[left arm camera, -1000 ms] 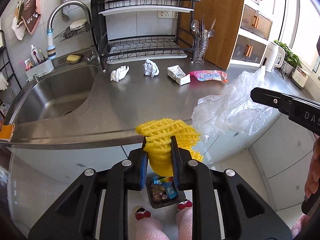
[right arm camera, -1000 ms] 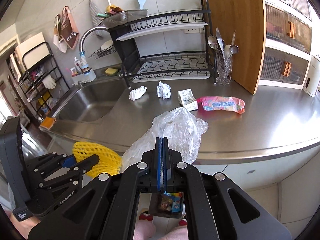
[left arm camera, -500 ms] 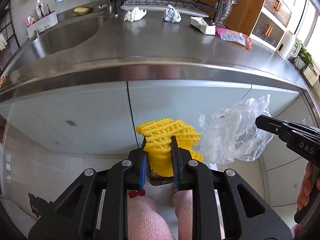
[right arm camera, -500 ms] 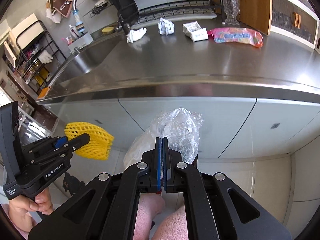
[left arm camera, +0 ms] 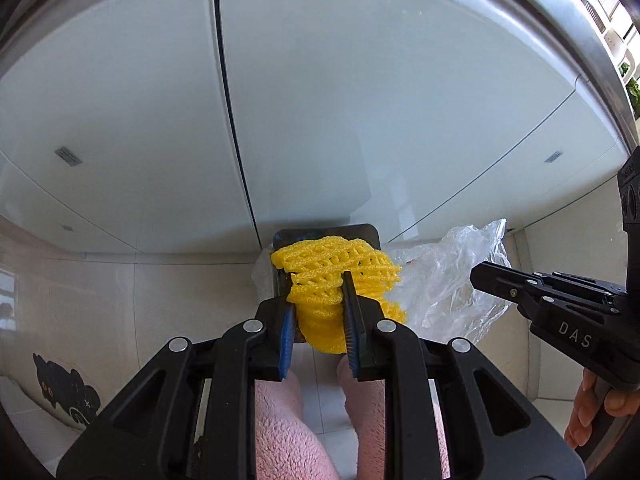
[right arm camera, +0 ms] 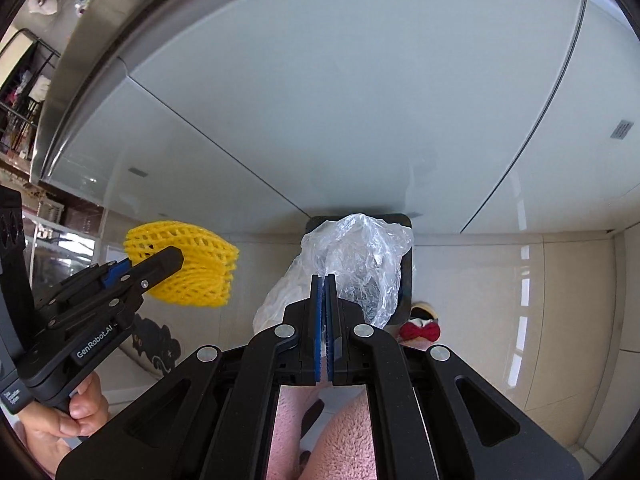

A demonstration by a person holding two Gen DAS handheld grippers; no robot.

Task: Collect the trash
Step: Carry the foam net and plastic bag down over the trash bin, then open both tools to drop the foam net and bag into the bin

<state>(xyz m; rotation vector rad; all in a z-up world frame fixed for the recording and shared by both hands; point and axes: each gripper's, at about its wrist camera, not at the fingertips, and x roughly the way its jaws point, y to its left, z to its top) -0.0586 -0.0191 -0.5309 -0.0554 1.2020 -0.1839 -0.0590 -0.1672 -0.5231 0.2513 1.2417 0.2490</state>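
We hold yellow foam net (left arm camera: 332, 280) in left claw (left arm camera: 316, 312), centre frame | right claw (right arm camera: 324, 300) pinches plastic bag (right arm camera: 360, 256) | dark bin (left arm camera: 288, 236) directly beyond both tips, below cabinet doors (left arm camera: 360, 100).

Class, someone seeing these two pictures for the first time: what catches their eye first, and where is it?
The bright yellow foam net, clamped in the left gripper at the centre of the left wrist view. Next, the crumpled clear plastic bag pinched in the right gripper, both hanging above a dark bin on the floor before pale cabinet doors.
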